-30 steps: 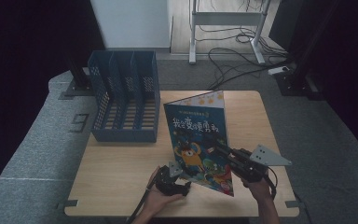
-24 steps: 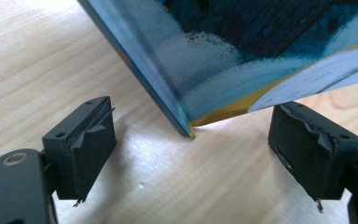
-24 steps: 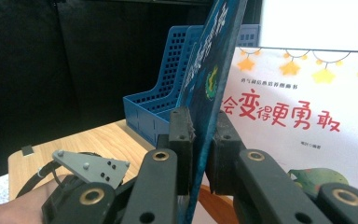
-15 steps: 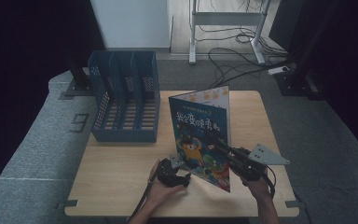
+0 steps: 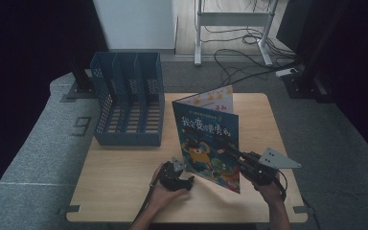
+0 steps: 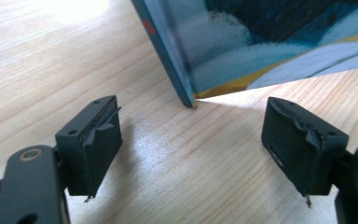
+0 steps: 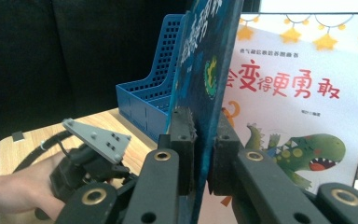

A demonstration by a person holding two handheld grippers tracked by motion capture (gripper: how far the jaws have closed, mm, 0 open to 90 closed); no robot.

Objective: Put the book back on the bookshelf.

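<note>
A picture book [image 5: 206,143] with a blue cartoon cover stands open on the wooden table [image 5: 120,191], its cover lifted upright. My right gripper [image 5: 231,151] is shut on the cover's edge; in the right gripper view the jaws pinch the cover [image 7: 205,79] edge-on at my right gripper [image 7: 200,140]. Behind it shows an inner page with a green dinosaur [image 7: 303,102]. My left gripper [image 5: 177,168] rests open on the table at the book's lower left corner. In the left gripper view that corner [image 6: 189,95] lies just ahead of my left gripper [image 6: 193,126], apart from both jaws.
A blue slotted file rack [image 5: 129,105] stands at the back left of the table, also seen as the rack [image 7: 151,100] beyond the book. Bare wood lies in front of it. Cables and a desk frame [image 5: 235,28] are on the floor behind.
The right gripper has swung the book's cover up from a slant to nearly upright. The left gripper has shifted slightly right toward the book's lower corner.
</note>
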